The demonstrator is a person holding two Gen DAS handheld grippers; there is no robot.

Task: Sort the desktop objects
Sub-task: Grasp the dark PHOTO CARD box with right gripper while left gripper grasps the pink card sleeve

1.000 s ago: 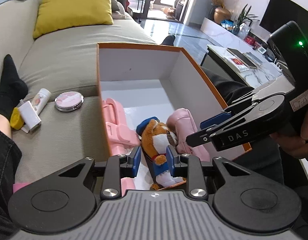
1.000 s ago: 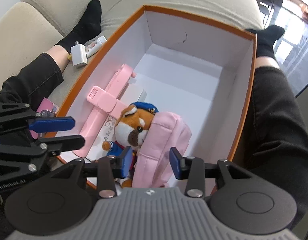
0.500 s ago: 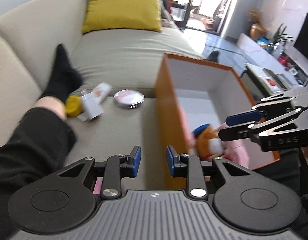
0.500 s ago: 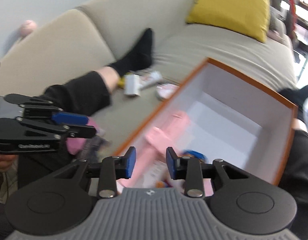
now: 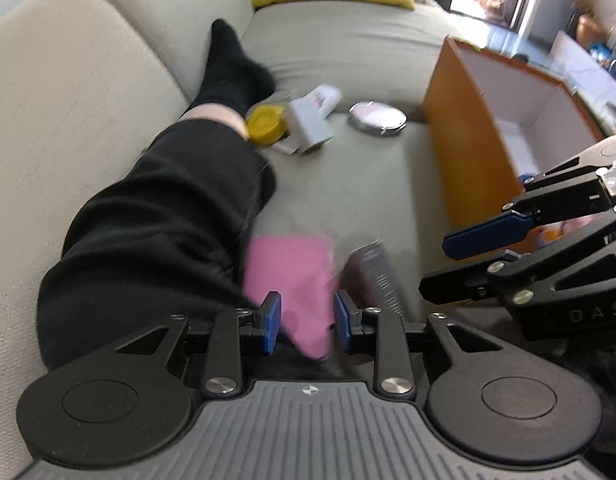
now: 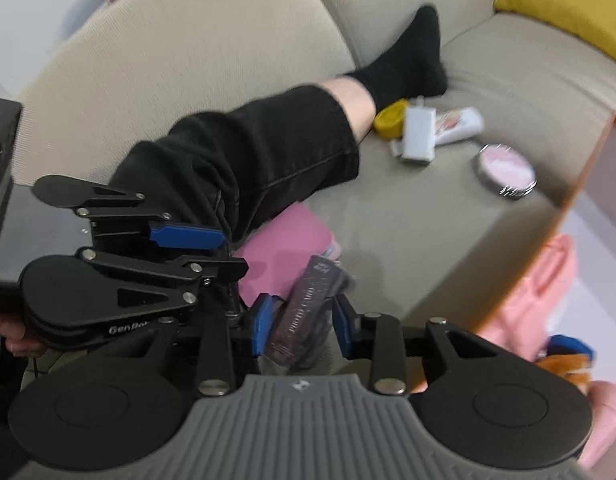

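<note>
Left wrist view
Left gripper (image 5: 307,322): its fingers are standing parted with a moderate gap, gripping nothing.
Pink card (image 5: 289,276): it is lying flat on the sofa (image 5: 368,184), showing in the gap between the left fingers and reaching beyond them; the pads are not touching it, so this is probably the next item being lined up.
Dark box (image 5: 374,276): it is lying just beyond the right-hand finger, overlapping the card's edge; blur is hiding its detail.
Orange box (image 5: 460,136): it is sitting well ahead and to the right of the fingers, open side up, likely serving as the bin for sorted items.
Round mirror (image 5: 378,117): it is waiting far ahead of the fingers, beside a white charger (image 5: 310,126), a tube (image 5: 324,96) and a yellow roll (image 5: 265,125) at the person's leg (image 5: 167,216).

Right wrist view
Right gripper (image 6: 303,326): its fingers are parted and straddling the near end of the dark box (image 6: 308,308); whether the pads are touching it cannot be told.
Pink card (image 6: 283,248): it is lying beyond the left-hand finger, partly under the dark box.
Left gripper (image 6: 211,252): it is hanging over the card's near edge, to the left of the right fingers.
Orange box (image 6: 584,184): its wall is running off to the right of the fingers, with a pink bag (image 6: 536,300) and a plush toy (image 6: 564,364) already inside.
</note>
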